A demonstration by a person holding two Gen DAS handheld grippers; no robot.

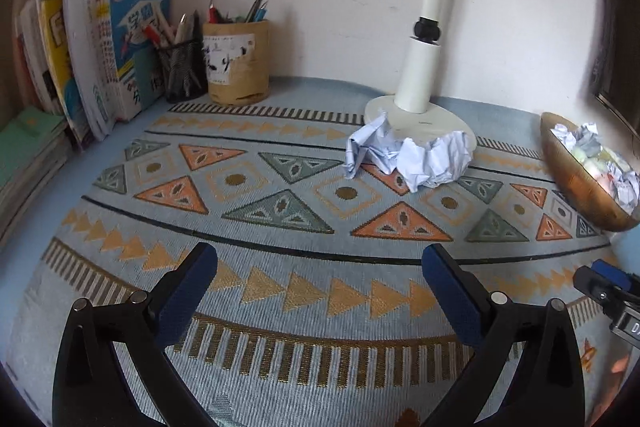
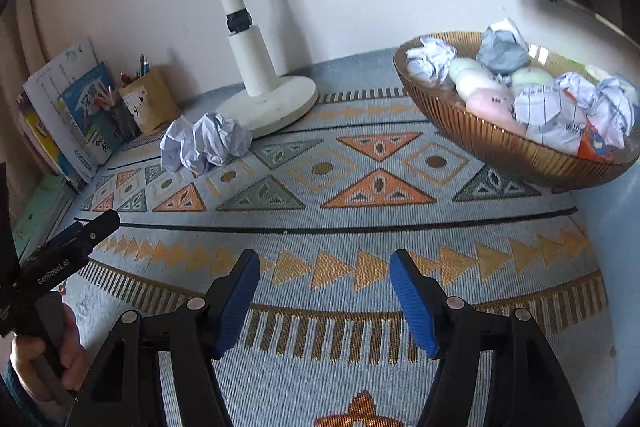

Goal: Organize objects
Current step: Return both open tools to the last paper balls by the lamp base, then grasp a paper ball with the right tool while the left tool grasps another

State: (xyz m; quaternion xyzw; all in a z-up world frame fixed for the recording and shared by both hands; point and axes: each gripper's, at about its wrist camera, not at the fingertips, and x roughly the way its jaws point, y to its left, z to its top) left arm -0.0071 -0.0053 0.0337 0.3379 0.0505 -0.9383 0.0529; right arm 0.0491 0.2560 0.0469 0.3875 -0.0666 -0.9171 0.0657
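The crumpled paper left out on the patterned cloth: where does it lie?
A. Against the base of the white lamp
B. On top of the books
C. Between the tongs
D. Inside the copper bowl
A: the crumpled paper sits on the cloth right up against the round lamp base, apart from the copper bowl, while both open tongs, left and right, hold nothing.

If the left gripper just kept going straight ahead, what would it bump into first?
Probably the crumpled paper by the lamp base; only bare cloth lies before it. The left gripper is open and depth is uncertain.
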